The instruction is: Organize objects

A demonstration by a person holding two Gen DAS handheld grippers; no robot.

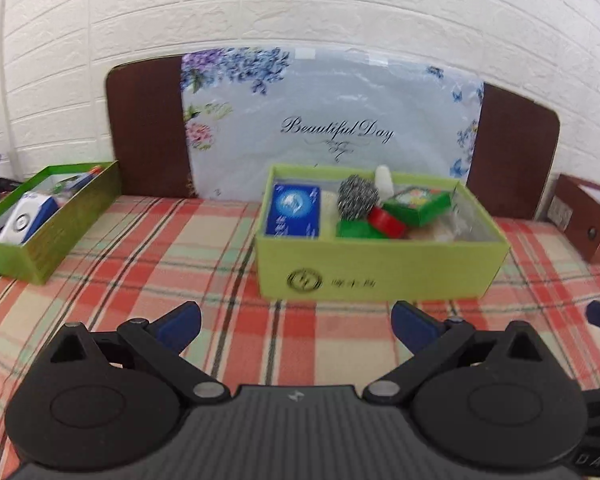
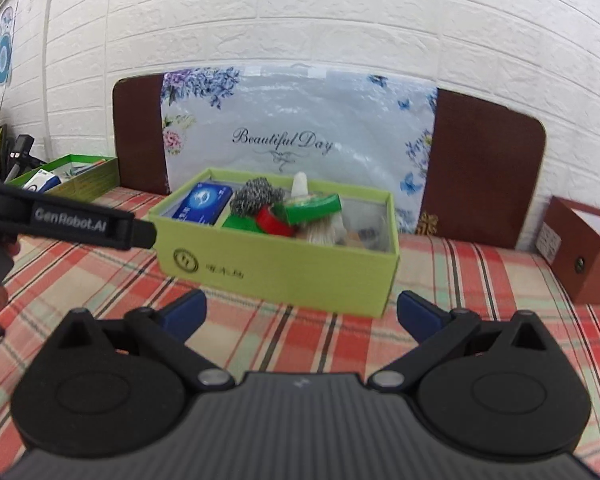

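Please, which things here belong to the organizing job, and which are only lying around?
For the job:
light green box
blue packet
steel scourer
red tape roll
dark green tray
both grippers, open: left, right

Only around:
floral bag
brown box

Ahead of the claw: lime-green box (image 1: 380,270) with dark round emblem on front wall. Inside: blue packet (image 1: 293,210) with white swirl, silvery steel scourer (image 1: 357,197), red roll (image 1: 386,222), green carton (image 1: 418,202) with floral top, white bottle tip (image 1: 384,178). Beneath: cloth (image 1: 204,248) checked in red, cream and pale green with dark lines. Further ahead: pale bag (image 1: 332,120) printed with purple and blue flowers, dark-brown board (image 1: 148,128), white brick wall (image 1: 300,0). Far left: darker green tray (image 1: 60,224). Far right: brown box (image 1: 592,228). Blue finger pads (image 1: 180,326) on black body.
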